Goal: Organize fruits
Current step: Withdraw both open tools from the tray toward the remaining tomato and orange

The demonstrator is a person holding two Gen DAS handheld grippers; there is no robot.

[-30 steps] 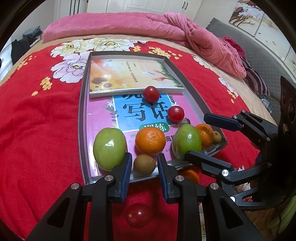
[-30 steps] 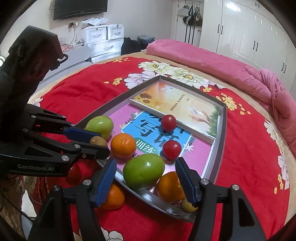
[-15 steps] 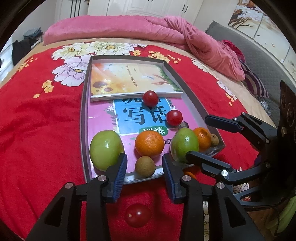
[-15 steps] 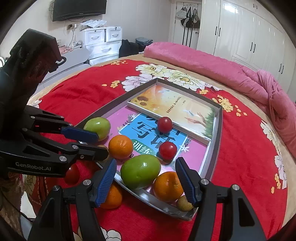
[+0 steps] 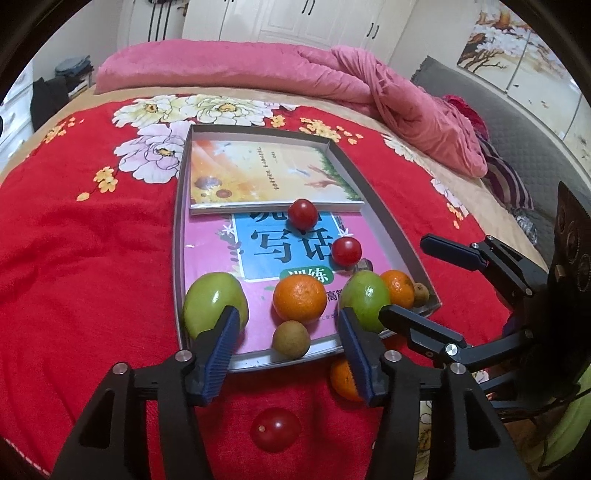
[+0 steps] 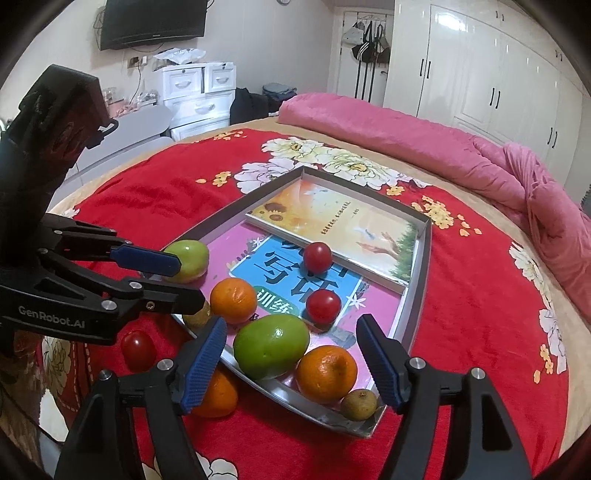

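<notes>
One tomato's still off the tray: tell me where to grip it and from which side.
Take the loose tomato across its round middle, coming straight down from above with the open left gripper. It lies alone on the red bedspread, clear of the tray, so both sides are free.

We are in a home bedroom: a bed under a red flowered blanket [image 6: 461,295], a pink quilt [image 5: 295,70] bunched at its head, white wardrobe doors [image 6: 480,74], a wall television [image 6: 151,20], white drawer units [image 6: 199,96].
</notes>
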